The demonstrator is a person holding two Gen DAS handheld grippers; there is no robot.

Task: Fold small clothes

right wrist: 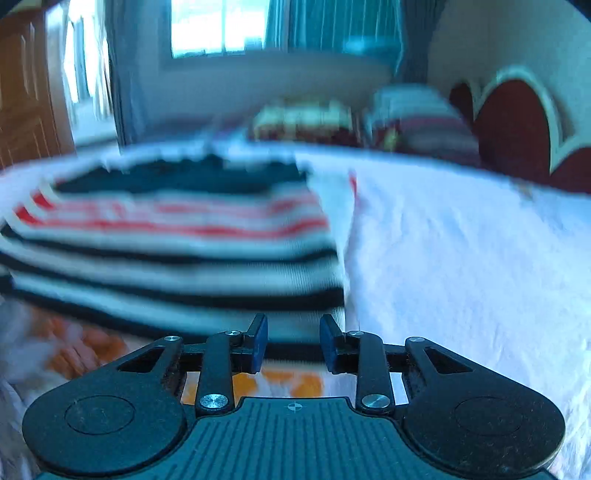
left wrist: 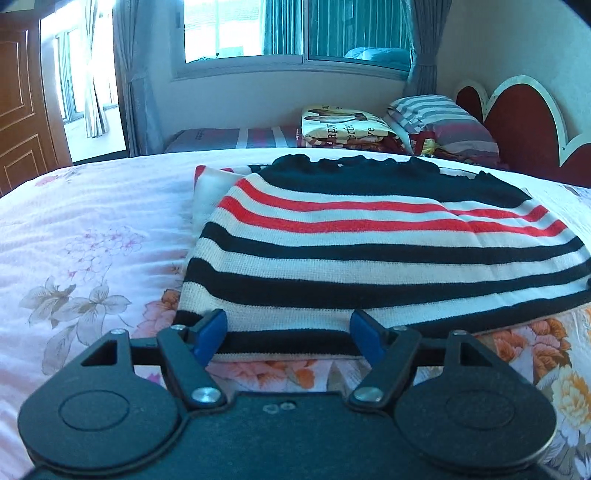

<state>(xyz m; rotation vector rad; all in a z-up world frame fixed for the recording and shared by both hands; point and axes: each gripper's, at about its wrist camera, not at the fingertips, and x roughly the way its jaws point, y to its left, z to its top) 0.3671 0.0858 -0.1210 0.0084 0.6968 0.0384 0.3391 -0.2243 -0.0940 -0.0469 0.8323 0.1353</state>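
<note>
Daylight is cast from the window [left wrist: 295, 33], blown out; right wrist view is motion-blurred; edges are fisheye-bent.

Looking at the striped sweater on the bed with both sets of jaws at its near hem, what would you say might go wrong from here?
1. The left gripper has its jaws wide around the striped sweater hem; closing could pinch the floral bedsheet too.
2. The right gripper view is blurred; its narrower jaws sit near the sweater's corner and might miss it, leaving the fold skewed.
</note>
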